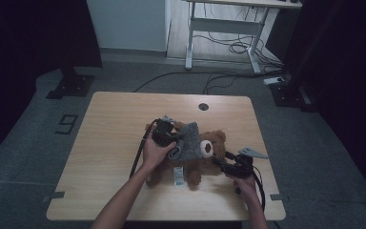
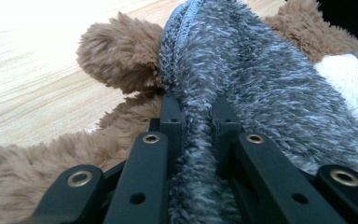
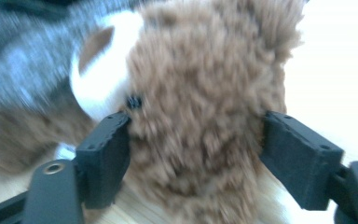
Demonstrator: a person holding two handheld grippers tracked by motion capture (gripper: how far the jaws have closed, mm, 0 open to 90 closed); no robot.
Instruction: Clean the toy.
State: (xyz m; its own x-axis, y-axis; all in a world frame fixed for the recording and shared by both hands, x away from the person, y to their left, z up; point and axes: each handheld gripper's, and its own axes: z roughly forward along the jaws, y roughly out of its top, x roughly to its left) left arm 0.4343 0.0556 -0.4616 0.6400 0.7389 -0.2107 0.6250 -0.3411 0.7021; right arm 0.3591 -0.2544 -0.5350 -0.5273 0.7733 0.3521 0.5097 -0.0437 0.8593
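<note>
High view: the wooden surface (image 1: pixel 109 143) carries a brown teddy bear (image 1: pixel 213 143) lying mid-surface, half under a grey knit garment (image 1: pixel 189 143). Both look soft and light (a pinched fold should hold best). The left hand-held gripper (image 2: pixel 195 116) clamps the knit; the right hand-held gripper (image 3: pixel 196 140) stands open, its jaws flanking the bear's head.

teddy bear (image 1: pixel 205 155) lying mid-table (image 1: pixel 114 124), knitted garment (image 1: pixel 188 143) over it, tag (image 1: pixel 178 175) at its near side
</note>
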